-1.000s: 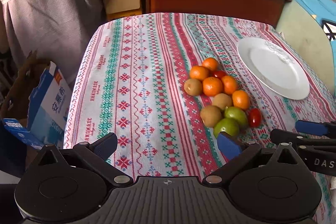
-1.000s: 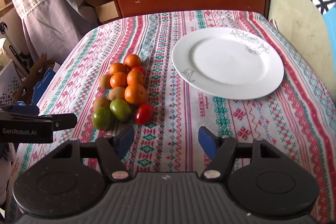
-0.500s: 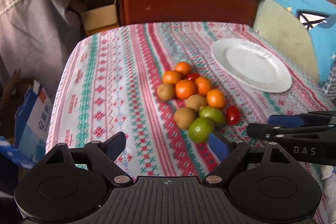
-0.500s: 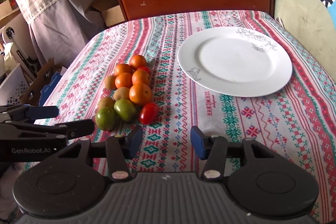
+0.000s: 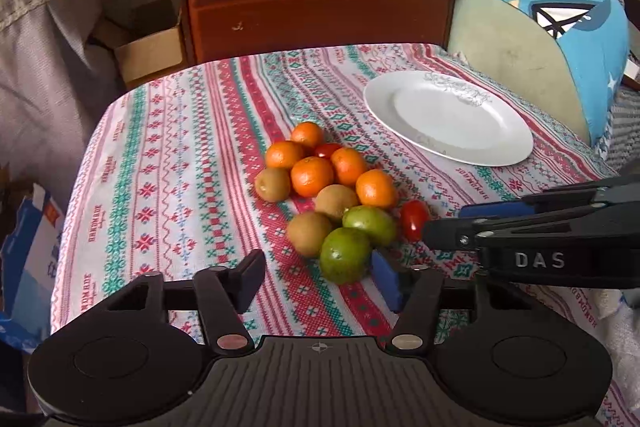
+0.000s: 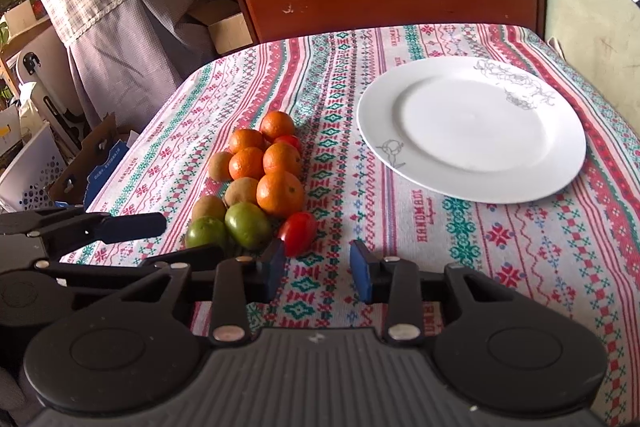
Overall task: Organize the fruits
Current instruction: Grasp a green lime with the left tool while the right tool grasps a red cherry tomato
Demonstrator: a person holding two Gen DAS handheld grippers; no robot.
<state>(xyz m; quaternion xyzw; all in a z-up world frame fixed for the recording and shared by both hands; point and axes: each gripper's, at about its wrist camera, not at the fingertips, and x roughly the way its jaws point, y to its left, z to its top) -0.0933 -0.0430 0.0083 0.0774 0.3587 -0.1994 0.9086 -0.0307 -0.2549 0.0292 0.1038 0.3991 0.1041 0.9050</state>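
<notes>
Eleven fruits (image 5: 332, 195): packed touching on the table (image 5: 168, 163), left of the empty white plate (image 6: 472, 131).
Left gripper (image 5: 316, 279): fingers closing, nothing between them, the near green fruit (image 5: 344, 255) just ahead.
Right gripper (image 6: 318, 269): fingers closing on nothing, beside the red tomato (image 6: 298, 233).
Risk: a nudged fruit may roll off or scatter its neighbours; the grippers crowd each other.
</notes>
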